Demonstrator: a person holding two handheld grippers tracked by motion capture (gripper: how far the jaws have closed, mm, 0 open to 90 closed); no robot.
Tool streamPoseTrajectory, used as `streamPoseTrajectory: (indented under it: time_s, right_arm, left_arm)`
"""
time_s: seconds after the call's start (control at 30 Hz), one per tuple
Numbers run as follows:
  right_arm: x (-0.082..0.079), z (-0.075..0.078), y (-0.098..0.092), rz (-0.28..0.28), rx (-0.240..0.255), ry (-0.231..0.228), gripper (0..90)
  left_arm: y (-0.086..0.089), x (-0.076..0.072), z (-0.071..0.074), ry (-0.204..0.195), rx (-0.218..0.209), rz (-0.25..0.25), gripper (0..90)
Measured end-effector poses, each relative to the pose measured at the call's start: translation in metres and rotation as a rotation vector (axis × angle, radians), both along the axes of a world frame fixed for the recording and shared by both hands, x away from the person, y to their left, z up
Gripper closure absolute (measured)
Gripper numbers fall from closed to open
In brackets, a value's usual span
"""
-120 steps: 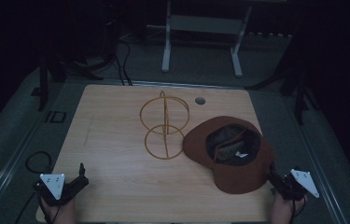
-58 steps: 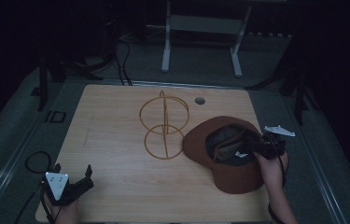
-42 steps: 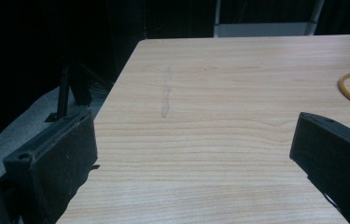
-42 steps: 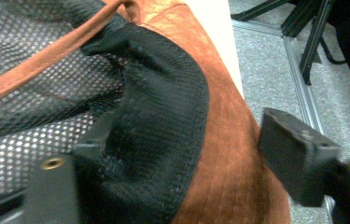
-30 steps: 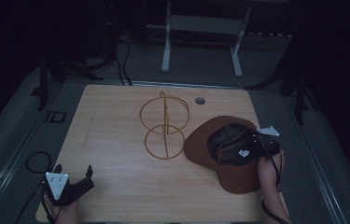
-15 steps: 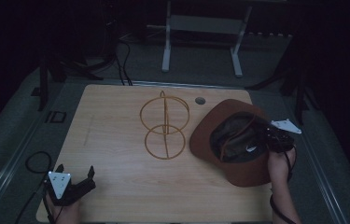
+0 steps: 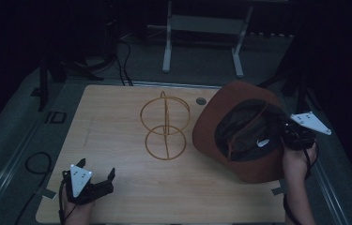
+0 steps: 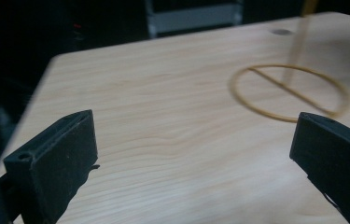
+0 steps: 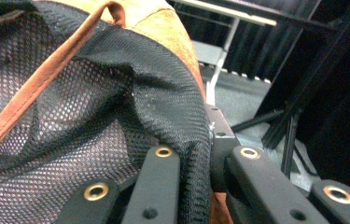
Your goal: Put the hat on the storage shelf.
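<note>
A brown brimmed hat (image 7: 239, 129) with a black mesh lining (image 9: 70, 107) is tilted up off the right side of the wooden table (image 7: 117, 117), its inside facing the camera. My right gripper (image 7: 287, 139) is shut on the hat's edge, with mesh and brown rim pinched between its jaws in the right gripper view. A gold wire stand (image 7: 165, 125) made of an upright ring on a flat ring base (image 8: 289, 91) stands at the table's middle. My left gripper (image 7: 96, 180) rests open near the front left corner, nothing between its jaws.
A small dark round hole (image 7: 201, 101) sits in the tabletop behind the hat. Metal frame legs (image 7: 166, 42) stand on the floor beyond the far edge. A cable loop (image 7: 35, 161) lies off the left side of the table.
The right gripper came in from the front right, closed on the hat's edge and lifted it, tilting the hat up and back to the right. The left gripper has barely moved.
</note>
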State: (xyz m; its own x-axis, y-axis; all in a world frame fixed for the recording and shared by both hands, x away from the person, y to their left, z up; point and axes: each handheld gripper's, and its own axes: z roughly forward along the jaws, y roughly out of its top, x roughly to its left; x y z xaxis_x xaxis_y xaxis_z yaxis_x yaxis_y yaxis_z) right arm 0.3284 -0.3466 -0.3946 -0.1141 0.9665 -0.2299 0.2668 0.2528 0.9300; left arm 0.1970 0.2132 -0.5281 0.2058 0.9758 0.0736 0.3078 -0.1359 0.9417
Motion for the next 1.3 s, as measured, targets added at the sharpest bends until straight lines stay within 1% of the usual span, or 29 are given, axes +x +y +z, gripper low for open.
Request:
streamPoseTrajectory:
  time_s: [0.1,0.13,0.17,0.2,0.23,0.3,0.33,0.4,0.47,0.53,0.57,0.6,0.63,0.7,0.73,0.8,0.83,0.87,0.9,0.93,0.97,1.0,1.03,1.07,1.1,1.13,1.17,1.2,1.3]
  right_arm:
    - [-0.003,0.005,0.003,0.012,-0.017,0.002,85.3]
    - [-0.006,0.006,0.006,0.026,-0.026,0.003,85.3]
    - [-0.008,0.006,0.007,0.027,-0.033,0.004,85.3]
    - [-0.010,0.005,0.008,0.033,-0.031,0.005,85.3]
    - [-0.010,0.005,0.008,0.033,-0.031,0.005,85.3]
    - [-0.014,0.003,0.010,0.041,-0.032,0.005,85.3]
    - [-0.016,0.001,0.010,0.048,-0.037,0.007,85.3]
    - [-0.021,-0.004,0.012,0.060,-0.040,0.019,85.3]
    - [-0.023,-0.006,0.013,0.063,-0.044,0.022,85.2]
    - [-0.026,-0.009,0.014,0.069,-0.049,0.025,85.3]
    - [-0.026,-0.009,0.014,0.069,-0.049,0.025,85.3]
    - [-0.029,-0.012,0.016,0.074,-0.055,0.032,85.2]
    - [-0.029,-0.012,0.016,0.074,-0.055,0.032,85.2]
    - [-0.031,-0.013,0.017,0.083,-0.056,0.034,85.2]
    - [-0.031,-0.013,0.017,0.083,-0.056,0.034,85.2]
    - [-0.033,-0.013,0.017,0.086,-0.054,0.029,85.2]
    - [-0.036,-0.012,0.016,0.087,-0.049,0.021,85.2]
    - [-0.036,-0.012,0.016,0.087,-0.049,0.021,85.2]
    - [-0.038,-0.011,0.017,0.088,-0.054,0.015,85.2]
    - [-0.038,-0.011,0.017,0.090,-0.052,0.016,85.2]
    - [-0.039,-0.010,0.016,0.093,-0.058,0.014,85.2]
    - [-0.039,-0.010,0.016,0.095,-0.061,0.015,85.2]
    - [-0.040,-0.009,0.016,0.098,-0.057,0.014,85.2]
    - [-0.041,-0.008,0.016,0.100,-0.058,0.011,85.2]
    - [-0.041,-0.008,0.016,0.100,-0.058,0.011,85.2]
    - [-0.042,-0.008,0.017,0.099,-0.063,0.007,85.1]
    - [-0.043,-0.007,0.017,0.101,-0.061,0.006,85.1]
    - [-0.044,-0.006,0.017,0.105,-0.062,0.003,85.1]
    - [-0.046,-0.003,0.019,0.116,-0.060,-0.001,85.1]
  left_arm:
    - [-0.017,0.002,0.013,0.045,-0.005,-0.073,1.3]
    - [-0.029,0.004,0.021,0.065,-0.018,-0.121,1.3]
    - [-0.029,0.004,0.021,0.065,-0.018,-0.121,1.3]
    - [-0.035,0.005,0.024,0.083,-0.011,-0.146,1.3]
    - [-0.041,0.006,0.027,0.089,-0.003,-0.177,1.3]
    - [-0.049,0.009,0.033,0.098,-0.029,-0.257,1.3]
    - [-0.054,0.011,0.035,0.109,-0.034,-0.274,1.3]
    - [-0.065,0.016,0.045,0.121,-0.065,-0.322,1.3]
    - [-0.070,0.017,0.048,0.117,-0.067,-0.335,1.3]
    - [-0.078,0.019,0.054,0.102,-0.052,-0.354,1.3]
    - [-0.078,0.019,0.054,0.102,-0.052,-0.354,1.3]
    - [-0.091,0.023,0.063,0.090,-0.040,-0.393,1.3]
    - [-0.091,0.023,0.063,0.090,-0.040,-0.393,1.5]
    - [-0.107,0.029,0.071,0.074,-0.039,-0.436,3.9]
    - [-0.107,0.029,0.071,0.074,-0.039,-0.436,4.0]
    - [-0.120,0.036,0.077,0.074,-0.027,-0.467,4.0]
    - [-0.133,0.042,0.083,0.074,-0.019,-0.490,4.0]
    - [-0.133,0.042,0.083,0.074,-0.019,-0.490,4.4]
    - [-0.147,0.047,0.088,0.071,-0.024,-0.523,4.6]
    - [-0.147,0.047,0.088,0.071,-0.024,-0.523,4.6]
    - [-0.163,0.052,0.093,0.064,0.000,-0.547,4.6]
    - [-0.163,0.052,0.093,0.064,0.000,-0.547,4.7]
    - [-0.171,0.055,0.096,0.060,0.009,-0.555,5.0]
    - [-0.187,0.061,0.101,0.059,-0.003,-0.591,5.5]
    - [-0.187,0.061,0.101,0.059,-0.003,-0.591,5.5]
    - [-0.195,0.064,0.104,0.055,0.004,-0.603,5.5]
    - [-0.210,0.069,0.108,0.042,0.029,-0.621,5.5]
    - [-0.218,0.073,0.111,0.037,0.035,-0.627,5.5]
    - [-0.238,0.085,0.117,0.034,0.029,-0.640,5.5]
